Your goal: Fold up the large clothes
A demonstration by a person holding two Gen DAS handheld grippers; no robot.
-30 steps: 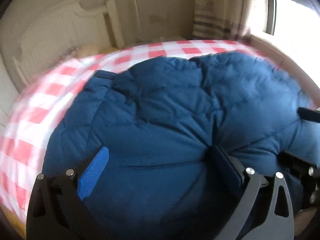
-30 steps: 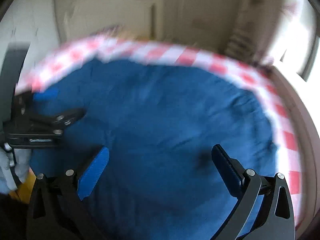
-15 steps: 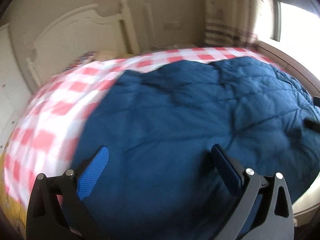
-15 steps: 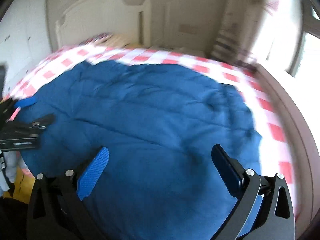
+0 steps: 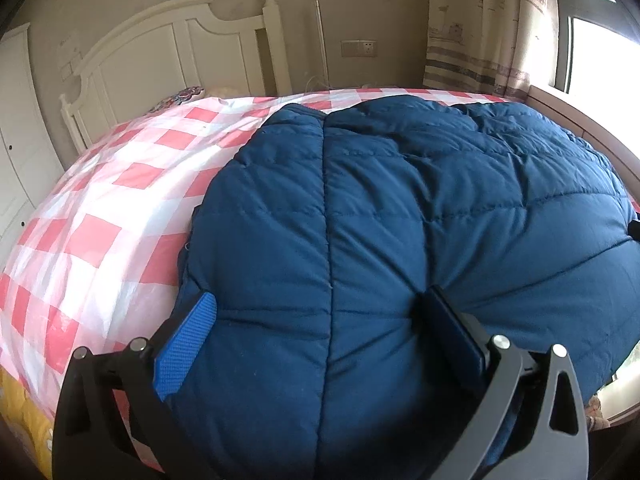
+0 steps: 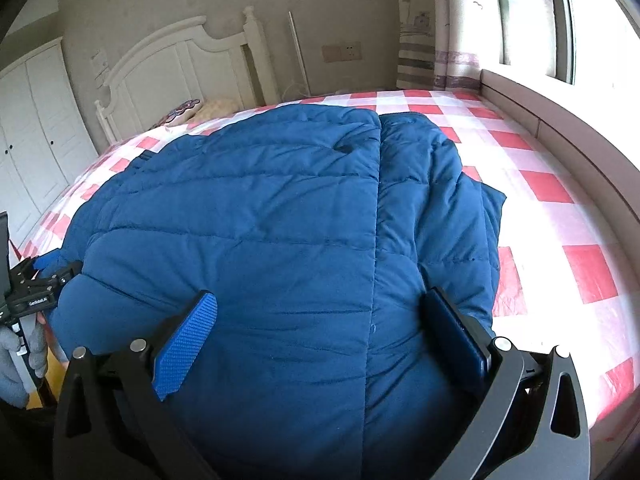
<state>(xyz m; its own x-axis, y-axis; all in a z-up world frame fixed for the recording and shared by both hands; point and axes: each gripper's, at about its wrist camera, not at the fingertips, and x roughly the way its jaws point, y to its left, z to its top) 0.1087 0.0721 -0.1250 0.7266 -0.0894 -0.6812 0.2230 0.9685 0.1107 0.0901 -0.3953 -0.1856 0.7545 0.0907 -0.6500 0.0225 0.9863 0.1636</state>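
A large dark blue quilted coat [image 5: 400, 208] lies spread across the red-and-white checked bed sheet [image 5: 120, 184]. My left gripper [image 5: 318, 300] is open at the coat's near left edge, and padded fabric bulges up between its wide-set fingers. The right gripper [image 6: 320, 296] is also open, low over the near right part of the coat [image 6: 280, 208], with fabric between its fingers too. In the right wrist view the left gripper [image 6: 60, 266] shows at the coat's far left edge, held by a gloved hand [image 6: 20, 360].
A white headboard [image 5: 172, 52] and a patterned pillow [image 6: 184, 110] stand at the far end of the bed. A window ledge [image 6: 560, 128] and a curtain [image 5: 472, 28] run along the right. White wardrobe doors [image 6: 36, 120] are on the left. Bare sheet [image 6: 560, 240] lies right of the coat.
Both views swung and blurred before and are steady now. Both grippers rose off the coat and came back down at its near edge. The coat lies flatter and more spread out.
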